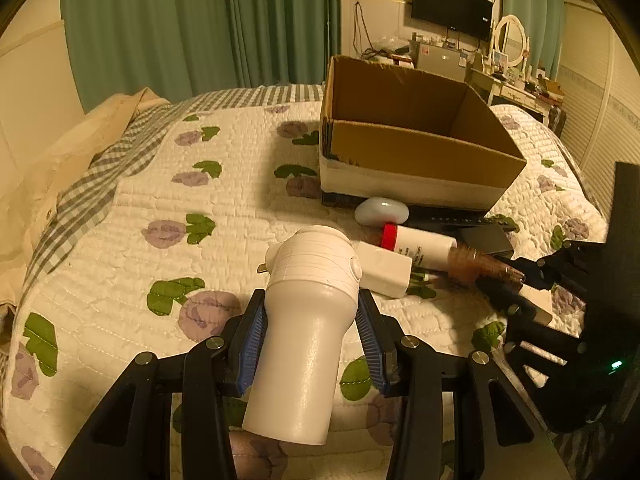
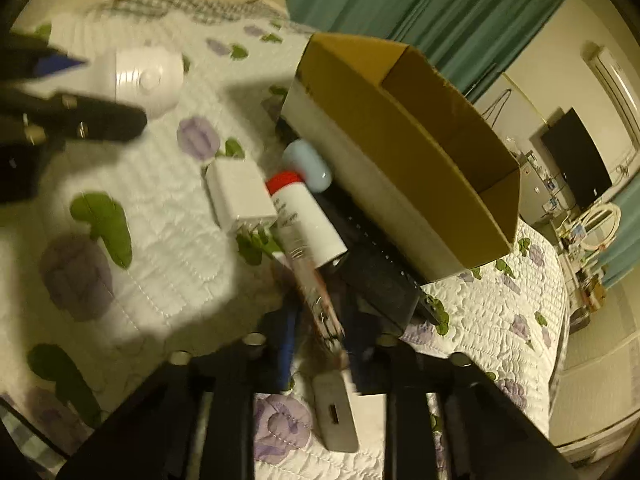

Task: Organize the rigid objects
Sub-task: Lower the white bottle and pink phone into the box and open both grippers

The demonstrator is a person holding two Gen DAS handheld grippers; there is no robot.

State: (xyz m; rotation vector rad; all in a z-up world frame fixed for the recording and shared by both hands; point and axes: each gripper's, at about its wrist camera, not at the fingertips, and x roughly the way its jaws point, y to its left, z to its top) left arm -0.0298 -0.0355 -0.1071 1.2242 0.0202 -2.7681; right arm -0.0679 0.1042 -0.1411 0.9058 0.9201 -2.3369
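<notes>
My left gripper (image 1: 310,304) is shut on a white handheld device (image 1: 308,320) with a ribbed round head, held above the quilt. My right gripper (image 2: 320,320) is shut on a slim brownish tube with a white end (image 2: 316,304); it shows at the right of the left wrist view (image 1: 492,270). An open cardboard box (image 1: 416,148) stands on the bed, empty as far as I can see. In front of it lie a white charger block (image 1: 386,274), a white bottle with a red cap (image 1: 420,246), a pale oval case (image 1: 382,211) and a black flat object (image 1: 480,236).
The bed has a floral quilt (image 1: 160,208) with a checked border and a beige cloth (image 1: 48,168) at its left. Green curtains hang behind. A dresser with a mirror (image 1: 510,36) and a wall TV (image 1: 452,6) stand beyond the box.
</notes>
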